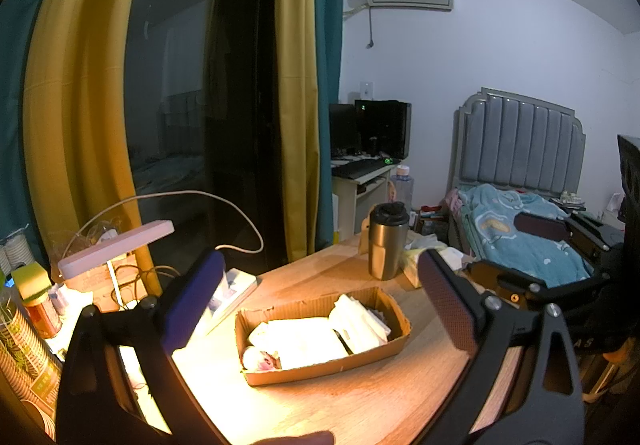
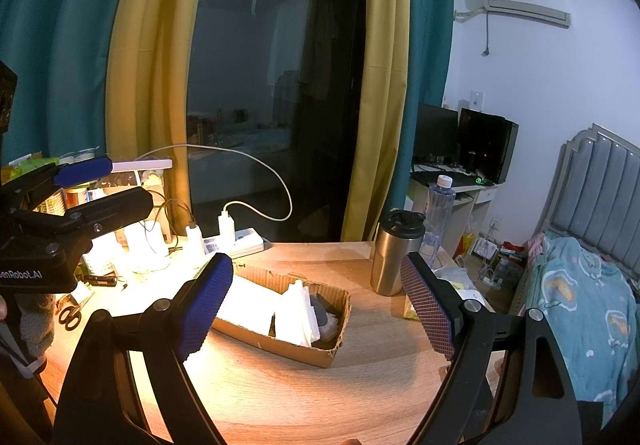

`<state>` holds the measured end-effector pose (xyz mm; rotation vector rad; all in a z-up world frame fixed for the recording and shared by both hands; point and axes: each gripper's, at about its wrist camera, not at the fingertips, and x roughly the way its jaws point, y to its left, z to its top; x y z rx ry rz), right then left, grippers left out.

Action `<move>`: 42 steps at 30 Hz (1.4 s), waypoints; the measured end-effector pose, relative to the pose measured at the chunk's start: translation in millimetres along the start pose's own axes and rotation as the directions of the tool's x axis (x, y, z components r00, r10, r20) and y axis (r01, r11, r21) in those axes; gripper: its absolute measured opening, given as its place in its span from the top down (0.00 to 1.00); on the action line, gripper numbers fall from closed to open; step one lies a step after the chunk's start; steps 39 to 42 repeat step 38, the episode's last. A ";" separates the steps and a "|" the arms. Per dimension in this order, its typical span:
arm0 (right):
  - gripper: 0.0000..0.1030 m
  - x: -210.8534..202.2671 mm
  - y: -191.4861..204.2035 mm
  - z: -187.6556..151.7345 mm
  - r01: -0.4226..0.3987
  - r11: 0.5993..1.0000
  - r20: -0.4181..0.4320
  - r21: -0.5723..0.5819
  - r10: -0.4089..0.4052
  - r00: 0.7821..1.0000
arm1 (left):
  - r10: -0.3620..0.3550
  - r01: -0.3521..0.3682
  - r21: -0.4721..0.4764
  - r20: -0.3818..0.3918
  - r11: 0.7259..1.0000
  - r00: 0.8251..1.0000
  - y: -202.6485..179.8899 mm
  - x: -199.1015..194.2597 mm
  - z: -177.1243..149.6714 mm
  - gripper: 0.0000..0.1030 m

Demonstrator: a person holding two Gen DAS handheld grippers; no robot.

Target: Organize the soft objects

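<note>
A shallow cardboard tray (image 1: 396,343) (image 2: 276,345) sits on the wooden table (image 1: 360,405) under strong lamp light. It holds several white soft packs (image 1: 304,341) (image 2: 298,311) and a dark folded item (image 2: 326,315) at its right end. My left gripper (image 1: 320,297) is open and empty, above and in front of the tray. It also shows at the left of the right wrist view (image 2: 100,185). My right gripper (image 2: 320,297) is open and empty, above the tray. It also shows at the right of the left wrist view (image 1: 504,245).
A steel tumbler (image 1: 387,241) (image 2: 396,253) stands behind the tray, with a tissue pack (image 1: 416,261) beside it. A desk lamp (image 1: 116,249), a power strip (image 2: 236,241) with chargers, scissors (image 2: 70,315) and paper cups (image 1: 20,349) crowd the left. A bed (image 2: 580,297) lies at the right.
</note>
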<state>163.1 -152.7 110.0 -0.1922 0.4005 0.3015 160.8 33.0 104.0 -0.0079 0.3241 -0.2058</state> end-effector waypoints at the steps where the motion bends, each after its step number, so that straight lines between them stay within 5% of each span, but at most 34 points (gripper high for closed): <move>1: 0.14 0.7 0.6 0.5 0.000 1.000 0.001 0.000 0.000 1.000 | 0.000 0.000 0.000 0.000 1.000 1.000 -0.1 -0.1 0.0 0.04; 42: 0.14 2.3 -3.8 0.9 0.000 1.000 -0.005 -0.004 0.000 1.000 | -0.011 0.011 0.006 0.000 1.000 1.000 -4.7 2.8 -5.8 0.04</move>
